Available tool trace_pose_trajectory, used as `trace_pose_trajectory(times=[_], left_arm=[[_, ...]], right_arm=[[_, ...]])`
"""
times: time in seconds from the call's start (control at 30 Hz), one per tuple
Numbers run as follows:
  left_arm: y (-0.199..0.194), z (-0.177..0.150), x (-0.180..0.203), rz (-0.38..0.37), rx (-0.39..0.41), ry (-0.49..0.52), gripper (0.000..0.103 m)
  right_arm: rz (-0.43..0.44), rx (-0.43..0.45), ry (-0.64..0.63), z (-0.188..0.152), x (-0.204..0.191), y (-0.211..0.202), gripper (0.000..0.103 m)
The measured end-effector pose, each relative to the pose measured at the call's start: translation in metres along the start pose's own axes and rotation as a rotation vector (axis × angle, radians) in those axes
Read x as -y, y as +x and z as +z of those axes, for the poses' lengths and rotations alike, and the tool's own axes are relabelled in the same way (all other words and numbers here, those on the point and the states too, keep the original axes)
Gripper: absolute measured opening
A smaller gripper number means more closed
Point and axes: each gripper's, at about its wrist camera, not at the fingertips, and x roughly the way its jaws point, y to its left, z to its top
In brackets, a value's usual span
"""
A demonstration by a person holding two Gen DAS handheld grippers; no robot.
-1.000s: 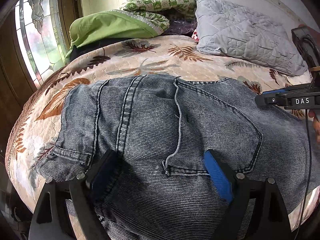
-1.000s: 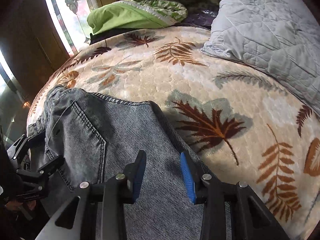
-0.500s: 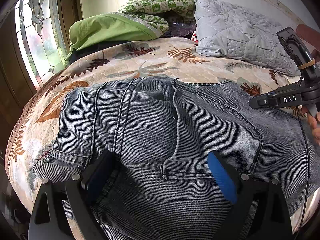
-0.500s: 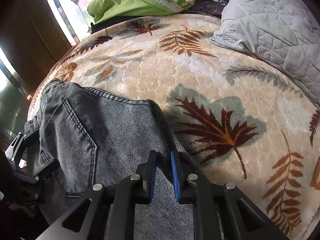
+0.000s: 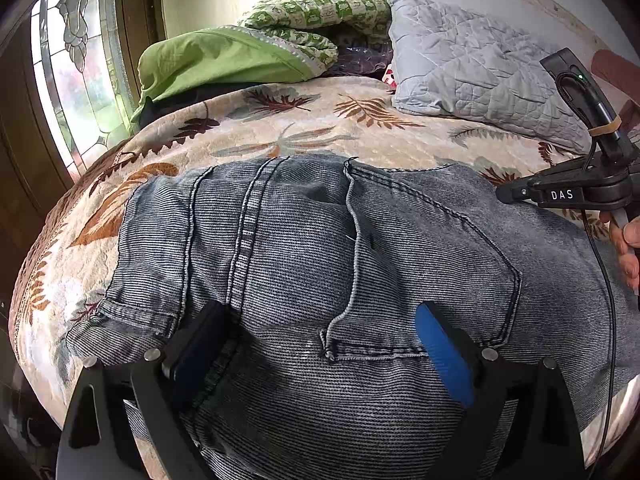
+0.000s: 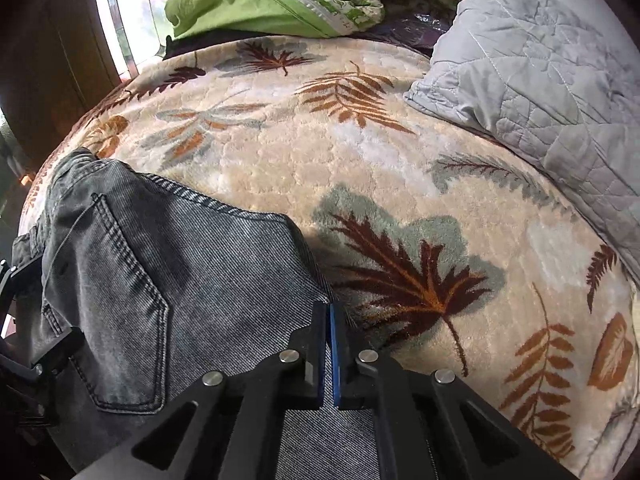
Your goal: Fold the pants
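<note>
Grey-blue denim pants (image 5: 304, 248) lie on the bed, back pockets up. My left gripper (image 5: 320, 344) is open, its blue pads (image 5: 440, 352) set wide apart and resting on the denim near the waistband and a back pocket. In the right wrist view the pants (image 6: 192, 280) fill the lower left. My right gripper (image 6: 330, 320) is shut, pinching the far folded edge of the pants, and denim runs between its fingers. The black body of the right gripper (image 5: 560, 194) shows at the right edge of the left wrist view, held by a person's hand (image 5: 628, 248).
A cream bedspread with leaf prints (image 6: 400, 152) covers the bed. A grey quilted pillow (image 6: 540, 64) lies at the far right. A green pillow (image 5: 216, 60) and a green patterned quilt (image 5: 316, 12) lie at the head. A stained-glass window (image 5: 76, 64) stands to the left.
My right gripper's jaws have closed from well apart to shut on the pants' edge and tipped a little further down. The left gripper has stayed open in place.
</note>
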Motion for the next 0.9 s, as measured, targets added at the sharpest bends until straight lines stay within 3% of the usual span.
trace_pose_trajectory(times=[0.1,0.17,0.27,0.3,0.37,0.4,0.43,0.63,0.73,0.77,0.8,0.83,0.9], left_arm=[[-0.001,0.0,0.0,-0.001,0.005,-0.004,0.095],[-0.001,0.0,0.0,0.002,0.009,-0.001,0.096],[-0.002,-0.001,0.0,0.002,0.013,0.003,0.095],[-0.001,-0.001,-0.001,0.001,0.013,0.002,0.096],[-0.001,-0.001,0.0,0.004,0.014,0.002,0.096],[-0.002,-0.002,0.0,0.006,0.014,0.001,0.096],[-0.002,-0.002,0.0,0.007,0.015,0.0,0.096],[-0.005,-0.004,-0.003,0.012,0.018,-0.017,0.095],[-0.012,-0.003,-0.004,0.01,0.02,-0.035,0.095],[-0.017,-0.002,-0.004,0.007,0.03,-0.04,0.095],[-0.023,0.0,-0.004,0.005,0.041,-0.045,0.095],[-0.03,0.002,-0.004,0.003,0.053,-0.051,0.095],[-0.045,0.005,-0.004,0.003,0.084,-0.064,0.095]], right_arm=[[-0.055,0.007,-0.005,0.002,-0.002,0.003,0.001],[-0.044,-0.032,0.02,0.002,-0.002,0.011,0.002],[-0.004,-0.003,0.084,-0.002,0.003,0.002,0.005],[0.023,0.015,0.119,-0.005,0.008,-0.006,0.012],[0.046,0.067,0.198,-0.018,0.016,-0.031,0.041],[0.062,0.096,0.252,-0.028,0.022,-0.046,0.065],[0.082,0.126,0.306,-0.041,0.028,-0.06,0.069],[0.301,0.148,0.69,-0.158,0.08,-0.111,0.069],[0.304,0.164,0.93,-0.227,0.121,-0.118,0.073],[0.289,0.135,1.013,-0.249,0.134,-0.111,0.072],[0.364,0.155,1.08,-0.266,0.147,-0.107,0.063],[0.42,0.191,1.137,-0.277,0.154,-0.113,0.062],[0.4,0.218,1.158,-0.282,0.16,-0.134,0.063]])
